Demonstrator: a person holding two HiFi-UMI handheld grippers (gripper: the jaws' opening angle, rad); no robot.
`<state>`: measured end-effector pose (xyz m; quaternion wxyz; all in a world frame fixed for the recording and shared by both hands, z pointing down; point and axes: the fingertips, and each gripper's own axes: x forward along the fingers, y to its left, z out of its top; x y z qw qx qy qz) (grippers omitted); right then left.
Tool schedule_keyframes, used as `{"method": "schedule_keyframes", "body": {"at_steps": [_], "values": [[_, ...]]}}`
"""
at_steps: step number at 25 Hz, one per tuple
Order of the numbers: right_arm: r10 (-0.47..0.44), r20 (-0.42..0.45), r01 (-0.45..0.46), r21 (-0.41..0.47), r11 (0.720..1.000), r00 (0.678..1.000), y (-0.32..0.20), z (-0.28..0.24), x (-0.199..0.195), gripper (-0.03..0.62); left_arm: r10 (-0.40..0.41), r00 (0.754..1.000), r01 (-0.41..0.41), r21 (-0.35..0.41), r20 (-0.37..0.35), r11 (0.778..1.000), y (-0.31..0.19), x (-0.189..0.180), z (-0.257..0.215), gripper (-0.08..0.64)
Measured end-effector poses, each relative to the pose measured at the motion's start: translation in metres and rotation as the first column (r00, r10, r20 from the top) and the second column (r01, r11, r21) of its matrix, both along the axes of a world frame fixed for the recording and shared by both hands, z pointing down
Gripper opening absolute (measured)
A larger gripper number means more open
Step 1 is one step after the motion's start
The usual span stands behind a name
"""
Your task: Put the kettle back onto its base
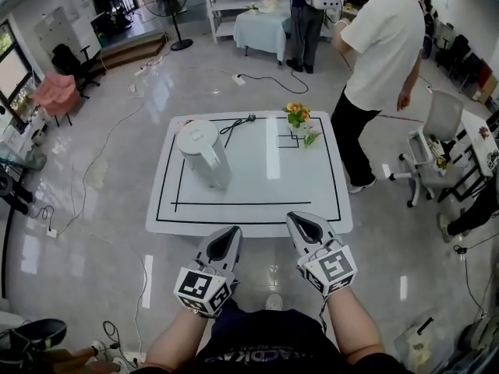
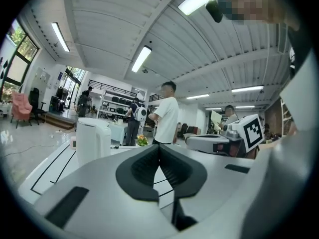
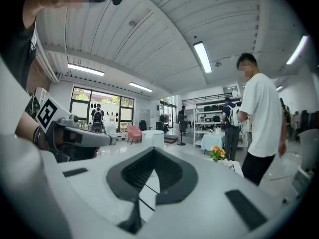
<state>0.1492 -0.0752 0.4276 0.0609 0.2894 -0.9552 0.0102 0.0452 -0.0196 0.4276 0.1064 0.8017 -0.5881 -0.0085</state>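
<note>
Both my tongs are closed on nothing, held side by side at the near edge of the table, with the kettle well beyond them.

My left gripper (image 1: 228, 238) and right gripper (image 1: 306, 226) have their jaws pressed together and hold nothing. Each carries a cube with black-and-white square markers but no letters. The white kettle (image 1: 204, 153) stands upright with its lid shut on the left part of the white table (image 1: 257, 209), inside the black outline. I can read no brand or label on it, and I cannot tell what is inside or whether a base sits under it. A black cord (image 1: 236, 125) runs from beside it to the far edge. Orange and yellow flowers (image 1: 297, 114) stand in a small pot by the far edge. The print on my dark shirt is too blurred to read.
</note>
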Motion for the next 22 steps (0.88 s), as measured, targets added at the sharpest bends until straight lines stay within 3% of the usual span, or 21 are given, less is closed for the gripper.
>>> {"method": "schedule_keyframes", "body": {"at_steps": [11,22], "values": [[-0.092,0.026,0.092,-0.018,0.996,0.995,0.024,-0.007,-0.018,0.002,-0.099,0.995,0.098,0.018,0.020,0.995,0.035,-0.009,-0.014,0.003],[-0.109,0.020,0.110,-0.033,0.993,0.994,0.035,0.001,-0.037,0.002,-0.117,0.993,0.117,0.005,0.008,0.993,0.044,-0.028,-0.005,0.003]]}}
